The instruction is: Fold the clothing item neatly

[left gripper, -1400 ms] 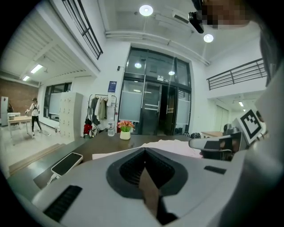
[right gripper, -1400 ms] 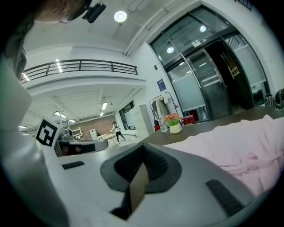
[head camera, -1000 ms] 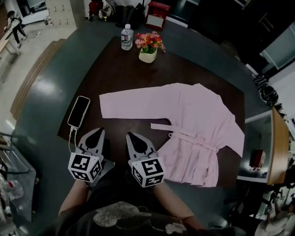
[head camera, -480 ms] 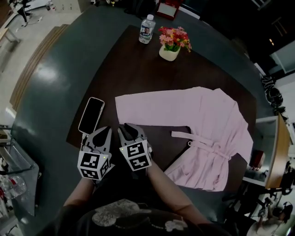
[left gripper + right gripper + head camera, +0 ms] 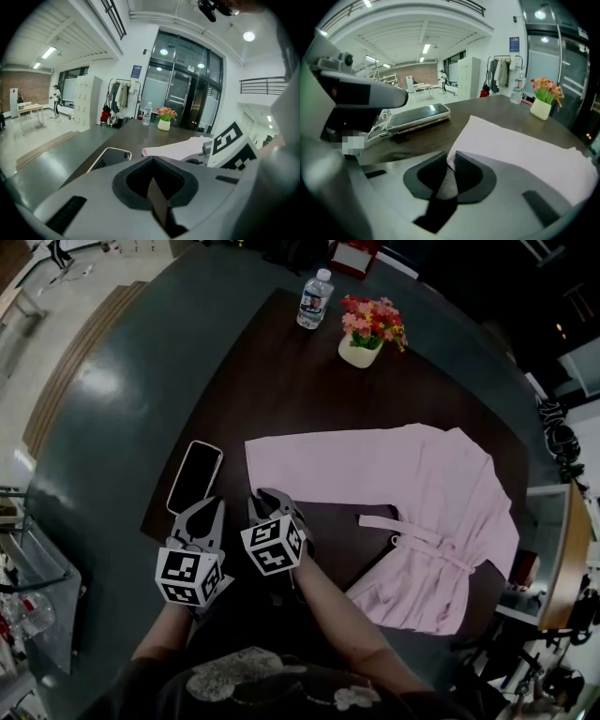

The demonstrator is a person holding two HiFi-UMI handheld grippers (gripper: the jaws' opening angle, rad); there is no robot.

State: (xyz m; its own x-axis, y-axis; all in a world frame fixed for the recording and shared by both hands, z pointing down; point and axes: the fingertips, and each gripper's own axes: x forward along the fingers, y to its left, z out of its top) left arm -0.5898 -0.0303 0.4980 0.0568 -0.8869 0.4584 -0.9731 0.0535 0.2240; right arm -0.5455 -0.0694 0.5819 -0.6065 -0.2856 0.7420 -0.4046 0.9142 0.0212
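Just right of the phone [image 5: 195, 476] the left gripper [image 5: 210, 512] hovers clamped shut and empty, while farther right the right gripper [image 5: 268, 496], jaws just narrowing around the pink robe's [image 5: 422, 493] cuff [image 5: 255, 465], seemingly begins the sleeve fold, needing a firm pinch next.

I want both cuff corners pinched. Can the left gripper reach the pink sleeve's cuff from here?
Probably yes: only bare dark table lies between the left gripper and the pink fabric sleeve cuff; the black rectangular phone sits aside. The gripper's fingers are shut, though.
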